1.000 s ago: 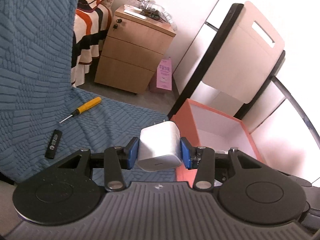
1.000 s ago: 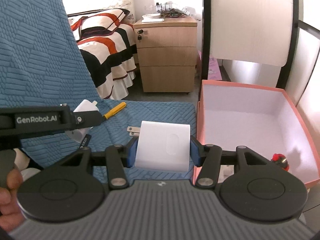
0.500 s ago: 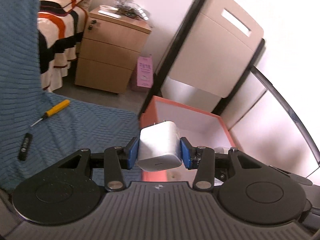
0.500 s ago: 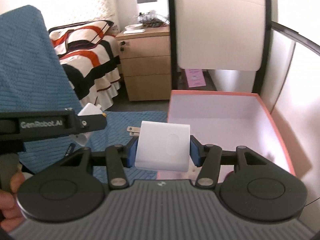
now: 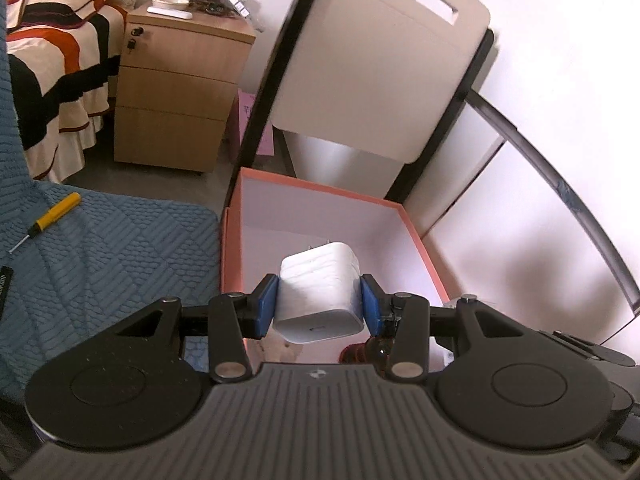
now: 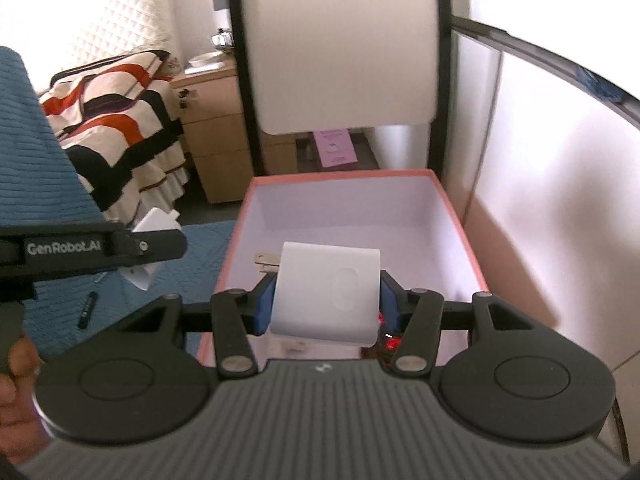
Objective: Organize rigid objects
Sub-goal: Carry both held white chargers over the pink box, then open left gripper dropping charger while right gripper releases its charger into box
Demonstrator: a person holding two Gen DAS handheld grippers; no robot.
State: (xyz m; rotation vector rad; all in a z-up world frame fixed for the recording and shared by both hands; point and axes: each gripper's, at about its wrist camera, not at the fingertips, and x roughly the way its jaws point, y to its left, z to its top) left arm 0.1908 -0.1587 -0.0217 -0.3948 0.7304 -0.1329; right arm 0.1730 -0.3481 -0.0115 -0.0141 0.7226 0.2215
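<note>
Chargers (image 5: pixel 320 292) (image 6: pixel 326 292) clamped in each gripper (image 5: pixel 319 306) (image 6: pixel 324 306) above pink box (image 5: pixel 420 240), screwdriver (image 5: pixel 48 220) aside.

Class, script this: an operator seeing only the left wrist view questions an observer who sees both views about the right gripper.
Operator: Is the right gripper holding anything?
Observer: Yes, it is shut on a wide white charger.
Operator: Which way do its prongs point?
Observer: Leftward, against the white inside of the orange box.
Operator: Is my gripper in its view?
Observer: Yes, the left gripper shows at the left, a hand on its handle.
</note>
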